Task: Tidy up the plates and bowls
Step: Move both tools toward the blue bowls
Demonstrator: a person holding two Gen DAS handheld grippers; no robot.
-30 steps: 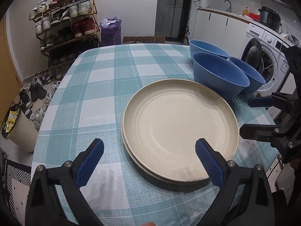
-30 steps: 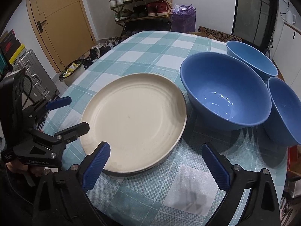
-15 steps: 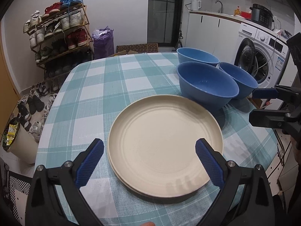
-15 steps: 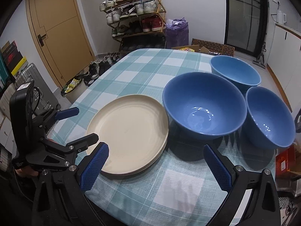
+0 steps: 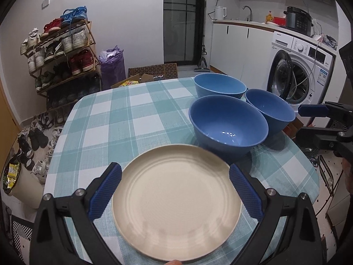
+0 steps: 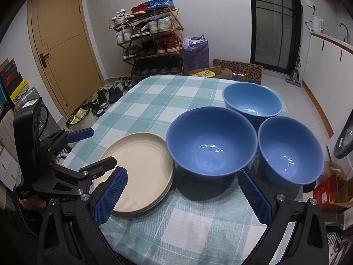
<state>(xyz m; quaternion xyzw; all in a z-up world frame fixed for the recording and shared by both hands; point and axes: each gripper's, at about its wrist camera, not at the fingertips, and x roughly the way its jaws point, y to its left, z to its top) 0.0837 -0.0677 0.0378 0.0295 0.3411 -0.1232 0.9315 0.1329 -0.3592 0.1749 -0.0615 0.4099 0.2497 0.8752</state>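
Checked cloth (image 5: 145, 119) on table; shoe rack (image 5: 61, 50), washer (image 5: 302, 72) behind. Left gripper (image 5: 174, 190), right gripper (image 6: 183, 194): fingers spread, empty.

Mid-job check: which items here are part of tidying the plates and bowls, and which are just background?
Job items: cream plate stack; three blue bowls.

Background: shoe rack, purple bag, washing machine, kettle.

left wrist: near, over plates (image 5: 176, 201); right wrist: beside; both see bowls (image 6: 211, 145)

text: none legible | washing machine (image 5: 302, 75) badge, sticker: too blurred to read
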